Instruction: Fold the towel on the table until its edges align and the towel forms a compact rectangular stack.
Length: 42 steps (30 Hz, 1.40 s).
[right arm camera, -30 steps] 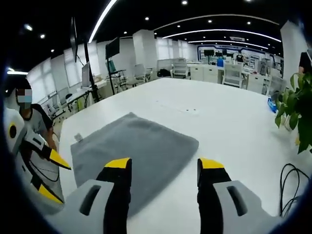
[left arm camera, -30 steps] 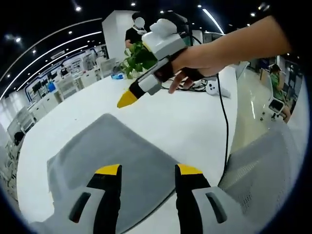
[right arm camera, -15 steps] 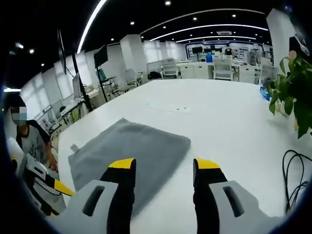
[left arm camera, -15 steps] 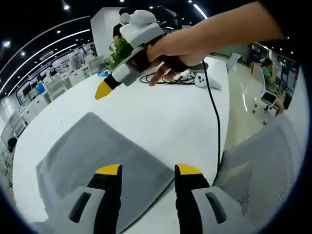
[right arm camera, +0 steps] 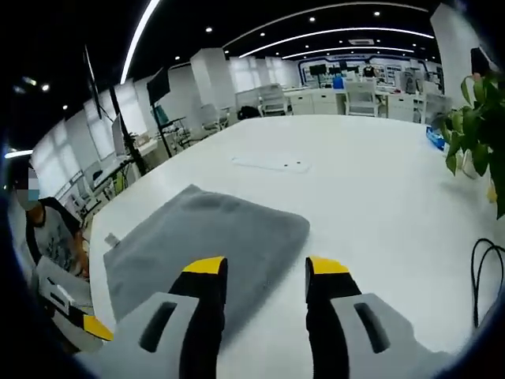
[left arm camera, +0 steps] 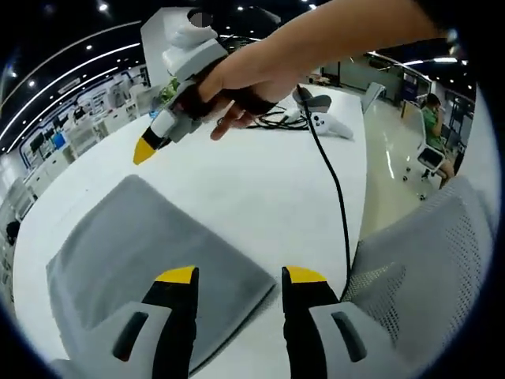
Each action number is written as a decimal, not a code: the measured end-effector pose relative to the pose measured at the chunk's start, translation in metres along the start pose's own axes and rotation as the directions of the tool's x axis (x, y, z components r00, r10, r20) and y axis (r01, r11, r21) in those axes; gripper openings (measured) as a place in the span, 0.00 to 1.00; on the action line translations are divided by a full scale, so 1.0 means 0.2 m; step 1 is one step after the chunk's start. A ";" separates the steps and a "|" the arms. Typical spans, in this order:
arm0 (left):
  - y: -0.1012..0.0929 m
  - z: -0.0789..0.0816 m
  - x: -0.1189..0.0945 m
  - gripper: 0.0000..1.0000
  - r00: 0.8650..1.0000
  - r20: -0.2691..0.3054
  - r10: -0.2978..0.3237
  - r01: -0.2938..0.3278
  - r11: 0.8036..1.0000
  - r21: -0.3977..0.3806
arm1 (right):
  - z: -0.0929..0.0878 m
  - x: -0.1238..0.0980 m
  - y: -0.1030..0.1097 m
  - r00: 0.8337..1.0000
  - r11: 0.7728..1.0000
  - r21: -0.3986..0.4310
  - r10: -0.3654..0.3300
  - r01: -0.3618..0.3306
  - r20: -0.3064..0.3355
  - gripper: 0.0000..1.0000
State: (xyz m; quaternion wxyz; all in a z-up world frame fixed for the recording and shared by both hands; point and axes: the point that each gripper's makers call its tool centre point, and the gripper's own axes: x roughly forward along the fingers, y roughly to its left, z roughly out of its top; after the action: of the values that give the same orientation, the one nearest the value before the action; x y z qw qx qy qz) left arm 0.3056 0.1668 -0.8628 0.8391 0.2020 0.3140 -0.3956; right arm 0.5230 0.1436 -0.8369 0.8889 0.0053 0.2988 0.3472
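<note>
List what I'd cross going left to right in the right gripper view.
Person → towel → plant.

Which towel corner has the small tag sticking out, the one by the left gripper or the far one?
The corner by the left gripper: in the right gripper view a small pale tag sticks out from the grey towel there; the other visible corners look plain.

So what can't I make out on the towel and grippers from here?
- Towel near edge, left gripper view: hidden behind the left gripper.
- Towel near edge, right gripper view: hidden behind the right gripper.
- Right gripper's jaw gap, left gripper view: too small, side-on.
- Towel tag: too small to read.
</note>
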 end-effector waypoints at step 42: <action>-0.15 -0.17 0.20 0.31 0.985 -0.140 -0.096 0.099 0.995 0.014 | -0.04 0.36 -0.16 0.996 0.998 -0.038 -0.051 0.049 -0.073 0.21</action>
State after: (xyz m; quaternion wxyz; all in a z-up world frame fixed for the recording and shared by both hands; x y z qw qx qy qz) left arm 0.2888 0.1467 -0.9166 0.7927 0.2224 0.3772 -0.4242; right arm 0.5811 0.1622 -0.8887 0.8856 -0.0311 0.3250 0.3302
